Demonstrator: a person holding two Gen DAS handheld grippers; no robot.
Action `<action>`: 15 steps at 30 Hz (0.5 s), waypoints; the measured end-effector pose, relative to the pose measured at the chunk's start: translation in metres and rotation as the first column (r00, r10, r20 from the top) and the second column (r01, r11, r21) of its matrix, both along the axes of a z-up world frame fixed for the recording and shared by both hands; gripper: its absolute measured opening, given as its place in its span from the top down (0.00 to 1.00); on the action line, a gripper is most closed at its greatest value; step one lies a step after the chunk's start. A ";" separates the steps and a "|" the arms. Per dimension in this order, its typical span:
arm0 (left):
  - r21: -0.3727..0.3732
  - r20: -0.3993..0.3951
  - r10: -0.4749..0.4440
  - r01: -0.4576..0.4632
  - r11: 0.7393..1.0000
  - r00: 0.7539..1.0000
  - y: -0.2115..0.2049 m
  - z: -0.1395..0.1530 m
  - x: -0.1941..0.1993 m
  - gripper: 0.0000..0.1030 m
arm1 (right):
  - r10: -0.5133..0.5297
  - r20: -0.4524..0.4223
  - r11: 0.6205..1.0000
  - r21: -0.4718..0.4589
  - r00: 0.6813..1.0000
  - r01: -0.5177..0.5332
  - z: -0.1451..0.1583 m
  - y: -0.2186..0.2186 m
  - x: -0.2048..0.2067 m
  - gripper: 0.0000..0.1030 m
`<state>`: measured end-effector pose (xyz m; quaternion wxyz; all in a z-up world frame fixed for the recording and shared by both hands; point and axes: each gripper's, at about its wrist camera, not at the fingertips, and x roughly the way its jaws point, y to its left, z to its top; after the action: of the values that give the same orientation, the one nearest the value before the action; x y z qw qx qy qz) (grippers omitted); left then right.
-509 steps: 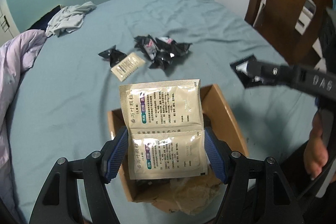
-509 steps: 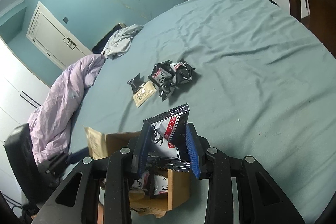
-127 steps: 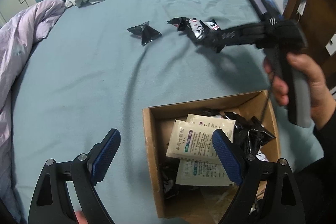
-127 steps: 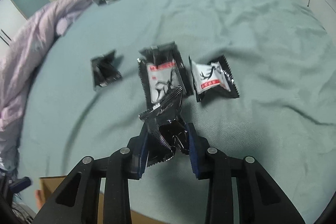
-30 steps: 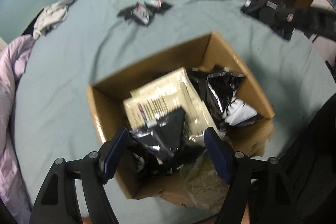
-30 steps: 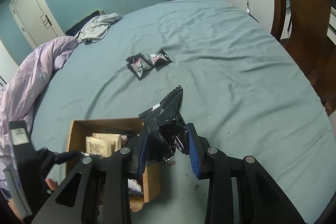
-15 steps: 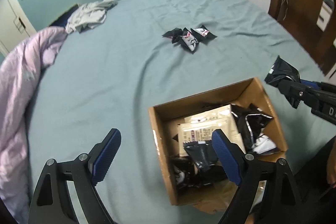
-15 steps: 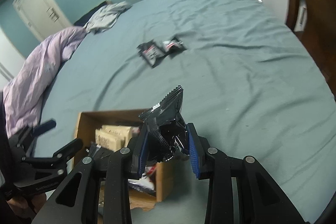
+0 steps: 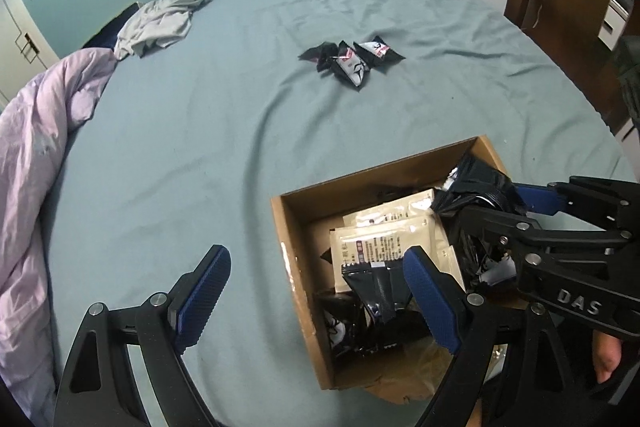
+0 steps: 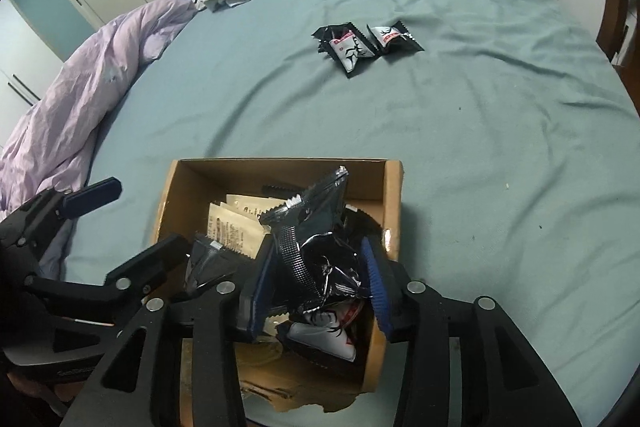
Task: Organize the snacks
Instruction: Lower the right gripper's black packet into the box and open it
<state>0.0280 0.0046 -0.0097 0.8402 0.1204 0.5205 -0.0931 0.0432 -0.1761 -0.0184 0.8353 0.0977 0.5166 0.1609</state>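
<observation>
Snack packet [image 10: 320, 259] clamped in our right gripper [image 10: 316, 291], hanging over the box [image 10: 394, 195]; left gripper [image 9: 316, 291] gapes empty. We'd lower it between the packets inside before parting the jaws, lest it catch the rim

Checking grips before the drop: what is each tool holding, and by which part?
Right tool clamps a crinkled black foil snack packet across its lower body, over the cardboard box. Left tool is open, holding nothing.

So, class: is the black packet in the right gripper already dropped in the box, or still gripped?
Still gripped: the right gripper has its jaws pressed on the black packet, above the open box.
</observation>
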 end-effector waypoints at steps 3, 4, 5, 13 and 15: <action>-0.006 -0.005 0.007 -0.007 1.000 1.000 0.001 0.000 0.000 0.13 | -0.001 0.030 1.000 0.009 1.000 0.001 0.007 -0.002 -0.001 0.51; -0.007 -0.006 0.010 -0.010 1.000 1.000 0.001 0.000 -0.001 0.13 | -0.008 0.036 1.000 0.020 0.999 0.008 0.009 -0.004 -0.004 0.43; -0.008 -0.004 0.012 -0.012 1.000 1.000 0.001 0.001 -0.001 0.13 | -0.019 0.040 1.000 0.026 0.999 0.018 0.011 -0.006 -0.004 0.36; -0.004 0.003 0.015 -0.015 1.000 1.000 0.002 0.003 -0.003 0.13 | -0.167 0.089 0.986 0.016 0.982 0.166 0.025 -0.034 -0.017 0.30; -0.005 0.003 0.013 -0.013 1.000 1.000 0.001 0.003 -0.003 0.13 | -0.174 0.092 0.985 0.018 0.980 0.174 0.030 -0.036 -0.021 0.30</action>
<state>0.0249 0.0060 -0.0068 0.8418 0.1152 0.5198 -0.0888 0.0219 -0.2123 0.0113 0.8689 0.1388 0.4656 0.0941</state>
